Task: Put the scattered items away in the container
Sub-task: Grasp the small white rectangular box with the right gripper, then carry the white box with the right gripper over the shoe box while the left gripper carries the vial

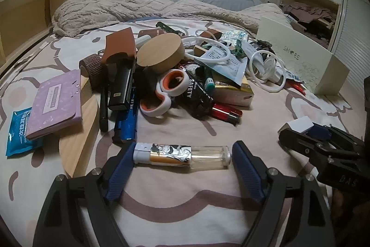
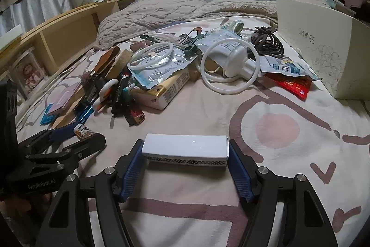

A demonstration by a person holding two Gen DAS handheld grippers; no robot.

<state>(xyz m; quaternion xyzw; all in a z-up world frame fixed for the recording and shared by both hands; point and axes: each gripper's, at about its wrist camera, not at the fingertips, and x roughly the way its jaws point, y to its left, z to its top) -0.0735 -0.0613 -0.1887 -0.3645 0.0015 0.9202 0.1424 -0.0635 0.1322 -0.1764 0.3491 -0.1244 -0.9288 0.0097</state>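
A clear bottle [image 1: 180,155] with a white cap and a printed label lies crosswise on the bed sheet. My left gripper [image 1: 185,147] is open around it, the pads beside its two ends and a thin gap at the glass end. My right gripper [image 2: 185,142] is shut on a long white box [image 2: 185,148], one pad pressed on each short end, low over the sheet. In the left wrist view the right gripper [image 1: 298,131] shows at the right with the white box [image 1: 298,123]. The cream shoe box [image 2: 323,38] stands open at the far right.
A heap of scattered items fills the middle: a round wooden lid [image 1: 159,53], white rings with a plug [image 2: 229,66], a gold-edged carton [image 2: 161,92], a red lighter [image 1: 225,111], a purple booklet [image 1: 55,103]. A fuzzy blanket [image 1: 115,6] lies behind. A wooden shelf [image 2: 57,34] runs along the left.
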